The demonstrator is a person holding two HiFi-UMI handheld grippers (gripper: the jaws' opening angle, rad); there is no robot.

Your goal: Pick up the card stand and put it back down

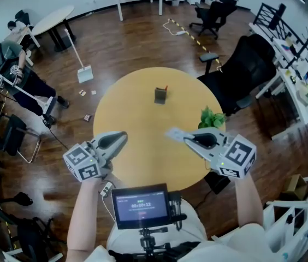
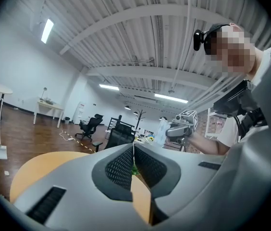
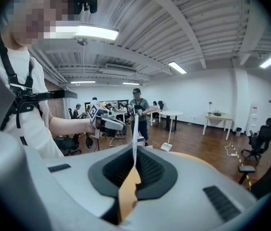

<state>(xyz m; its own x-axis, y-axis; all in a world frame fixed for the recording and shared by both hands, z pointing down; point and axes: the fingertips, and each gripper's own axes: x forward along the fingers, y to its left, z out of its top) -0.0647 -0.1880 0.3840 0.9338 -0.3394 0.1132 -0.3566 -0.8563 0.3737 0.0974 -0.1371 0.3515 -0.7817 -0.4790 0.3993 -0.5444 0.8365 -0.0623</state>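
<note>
— Where is the card stand (image 1: 161, 95) for us right now?

— It sits upright near the middle of the round table (image 1: 143, 168), untouched and well apart from both of our grippers. We judge that the pick-up has not begun and that we are at the approach at most.

— And what are our hands doing?

— Our left gripper (image 1: 122, 137) hovers over the near left of the table, its jaws pressed together on nothing. Our right gripper (image 1: 185, 138) hovers at the near right, clenched on a thin white sheet (image 1: 173, 134). In the right gripper view the sheet stands edge-on between the pads. It is probably a card, but it is blurred in the head view and we cannot see its face.

— So which one do we send for the stand?

— The left, since it is free. It would have to spread its jaws, reach forward across the table, come down over the stand and close on its sides without tipping it.

— And the right?

— We would keep it and its sheet clear of the left's path. The small plant (image 1: 212, 118) at the table's right edge is out of our way.
</note>
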